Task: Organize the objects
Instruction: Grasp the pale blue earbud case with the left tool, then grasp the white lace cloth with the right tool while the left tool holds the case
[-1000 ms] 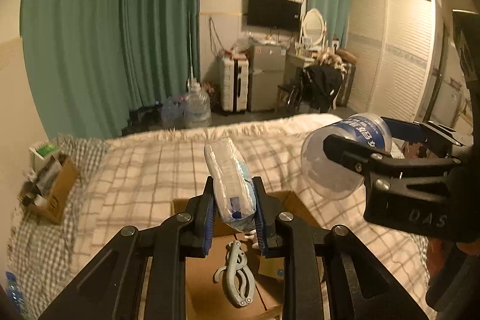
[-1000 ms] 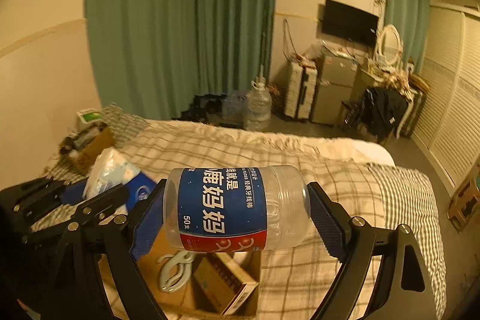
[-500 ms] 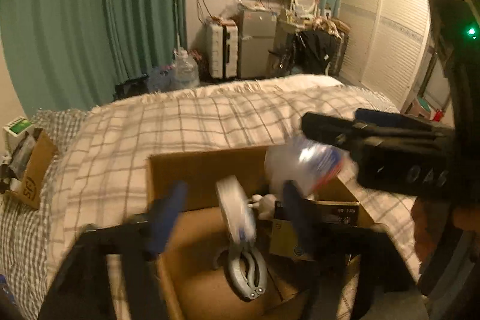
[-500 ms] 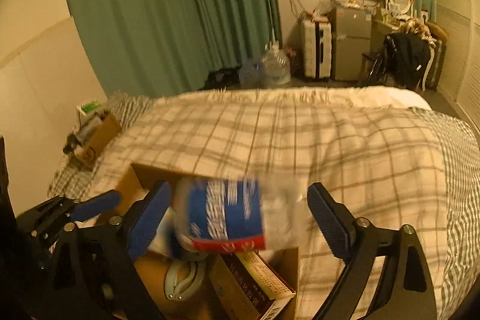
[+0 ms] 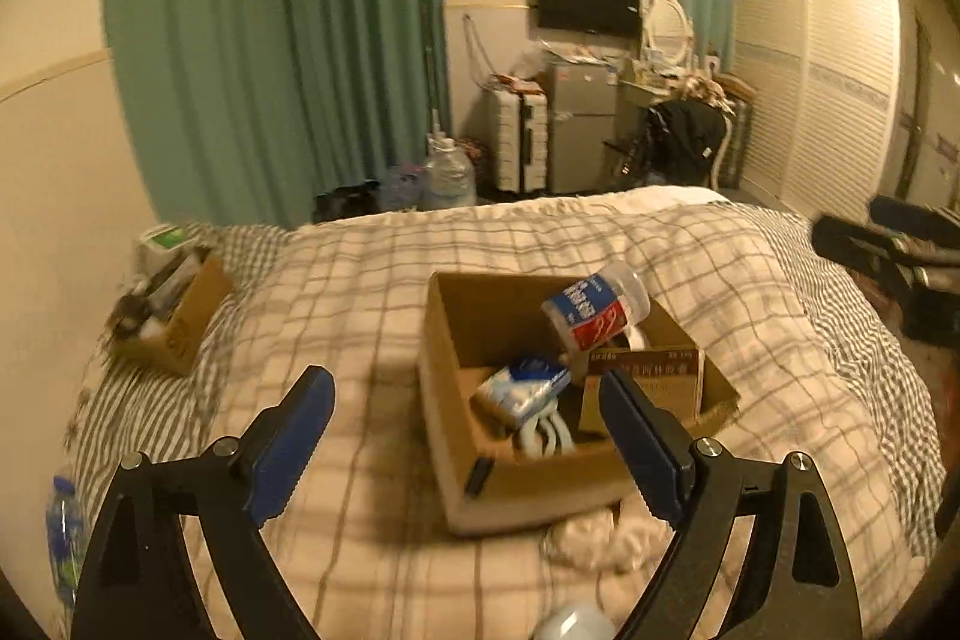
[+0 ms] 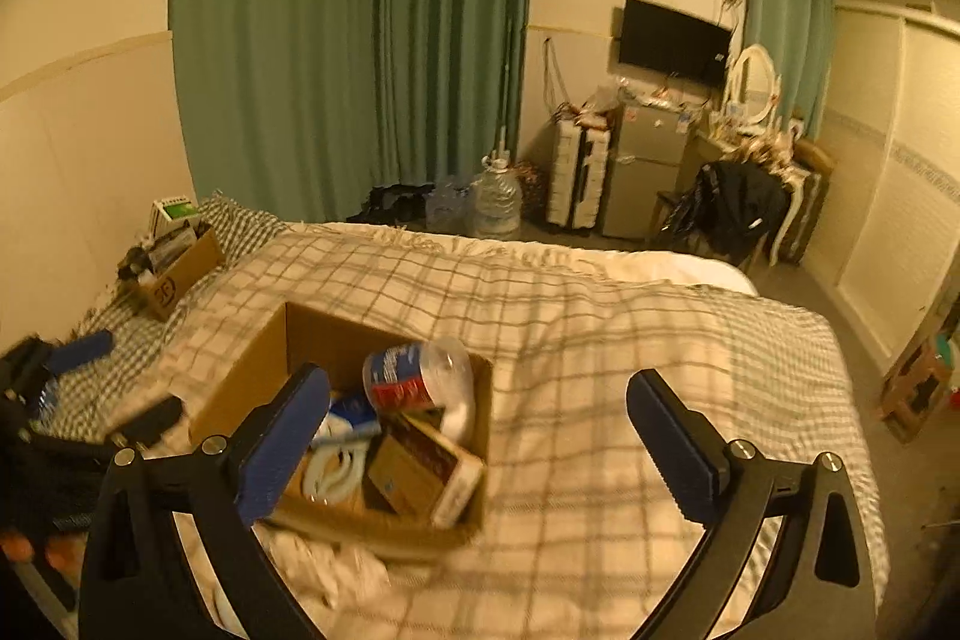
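Note:
An open cardboard box (image 5: 444, 340) (image 6: 252, 370) sits on the checked bed. In it lie a clear jar with a blue and red label (image 5: 594, 310) (image 6: 414, 376), a white and blue tissue pack (image 5: 522, 391) (image 6: 354, 415), a brown carton (image 5: 648, 373) (image 6: 420, 466) and a white clip (image 5: 543, 439). My left gripper (image 5: 468, 436) is open and empty above the bed, near the box's front left. My right gripper (image 6: 477, 436) is open and empty over the box's right side.
A smaller cardboard box (image 5: 180, 304) (image 6: 174, 274) with items sits at the bed's left edge. Crumpled white cloth (image 5: 594, 538) lies in front of the main box. A small bottle (image 5: 63, 532) lies at the far left. A wardrobe, fridge and curtains stand beyond the bed.
Both grippers opened and dropped their loads: the tissue pack and the jar now lie in the box. Both grippers have pulled back and up from the box.

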A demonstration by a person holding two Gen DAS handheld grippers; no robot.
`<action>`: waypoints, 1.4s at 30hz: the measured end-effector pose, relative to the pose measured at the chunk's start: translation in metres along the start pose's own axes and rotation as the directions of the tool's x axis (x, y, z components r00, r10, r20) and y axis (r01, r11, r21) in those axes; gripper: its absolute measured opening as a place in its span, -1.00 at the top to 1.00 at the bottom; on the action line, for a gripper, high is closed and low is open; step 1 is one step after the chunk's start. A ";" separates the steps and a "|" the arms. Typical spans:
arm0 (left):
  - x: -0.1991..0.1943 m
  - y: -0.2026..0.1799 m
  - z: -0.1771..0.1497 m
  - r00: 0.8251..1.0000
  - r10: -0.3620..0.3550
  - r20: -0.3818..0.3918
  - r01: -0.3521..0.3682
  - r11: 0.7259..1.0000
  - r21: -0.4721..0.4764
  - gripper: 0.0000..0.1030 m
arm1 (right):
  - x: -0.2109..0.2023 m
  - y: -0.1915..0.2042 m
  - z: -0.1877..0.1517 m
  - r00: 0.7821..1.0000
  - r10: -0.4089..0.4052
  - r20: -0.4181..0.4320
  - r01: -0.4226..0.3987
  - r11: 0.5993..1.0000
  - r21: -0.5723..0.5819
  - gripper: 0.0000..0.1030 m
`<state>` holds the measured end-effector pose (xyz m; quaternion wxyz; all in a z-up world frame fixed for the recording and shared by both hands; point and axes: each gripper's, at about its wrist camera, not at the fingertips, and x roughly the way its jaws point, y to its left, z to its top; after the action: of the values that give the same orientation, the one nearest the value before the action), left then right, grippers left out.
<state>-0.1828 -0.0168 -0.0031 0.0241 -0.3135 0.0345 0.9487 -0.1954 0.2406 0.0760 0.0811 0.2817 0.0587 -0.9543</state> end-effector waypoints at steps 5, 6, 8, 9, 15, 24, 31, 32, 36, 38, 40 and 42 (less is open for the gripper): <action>-0.020 -0.001 -0.041 1.000 0.012 0.008 -0.011 0.997 -0.073 -0.86 | -0.026 0.013 -0.049 0.999 -0.041 -0.004 0.041 0.999 -0.031 -0.99; -0.019 -0.004 -0.050 1.000 0.018 0.004 -0.018 0.997 -0.079 -0.86 | -0.025 0.016 -0.058 0.999 -0.043 -0.011 0.042 0.999 -0.032 -0.99; -0.013 -0.013 -0.071 0.999 0.039 -0.009 -0.040 0.996 -0.083 -0.86 | -0.020 0.016 -0.078 0.999 -0.043 -0.015 0.042 0.999 -0.021 -0.99; -0.009 -0.015 -0.079 0.998 0.055 -0.020 -0.056 0.995 -0.081 -0.86 | -0.015 0.017 -0.088 0.999 -0.049 -0.019 0.049 0.999 -0.010 -0.99; 0.019 -0.041 -0.126 0.992 0.040 -0.117 -0.046 0.998 -0.047 -0.86 | 0.034 0.011 -0.140 0.988 -0.100 -0.116 0.103 0.994 0.024 -0.99; 0.050 -0.076 -0.159 0.966 -0.051 -0.253 0.067 0.996 0.056 -0.14 | 0.051 0.010 -0.153 0.987 -0.045 -0.154 0.054 0.997 0.057 -0.99; 0.023 -0.044 -0.131 0.984 -0.078 -0.161 0.066 0.995 -0.077 -0.14 | 0.051 0.015 -0.152 0.989 0.001 -0.148 0.009 0.998 0.067 -0.99; 0.021 -0.038 -0.125 0.988 -0.058 -0.146 0.046 0.996 -0.082 -0.14 | 0.053 0.018 -0.152 0.988 0.013 -0.157 -0.003 0.998 0.062 -0.99; 0.022 -0.013 -0.109 0.993 0.045 -0.113 -0.054 0.996 -0.077 -0.14 | 0.066 0.033 -0.149 0.976 0.104 -0.191 -0.091 0.993 0.075 -0.99; 0.024 -0.004 -0.111 0.991 0.067 -0.118 -0.079 0.992 -0.099 -0.14 | 0.077 0.043 -0.149 0.958 0.178 -0.223 -0.161 0.982 0.096 -0.99; 0.029 -0.002 -0.116 0.990 0.051 -0.129 -0.067 0.991 -0.116 -0.14 | 0.091 0.055 -0.151 0.939 0.232 -0.256 -0.208 0.971 0.115 -0.99; 0.032 0.000 -0.118 0.989 0.060 -0.135 -0.076 0.990 -0.120 -0.14 | 0.105 0.065 -0.152 0.924 0.252 -0.289 -0.224 0.966 0.126 -0.99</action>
<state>-0.1390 -0.0258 -0.1167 -0.0301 -0.3747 -0.0126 0.9266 -0.1904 0.1883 -0.1124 0.1735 0.4328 -0.0073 -0.8846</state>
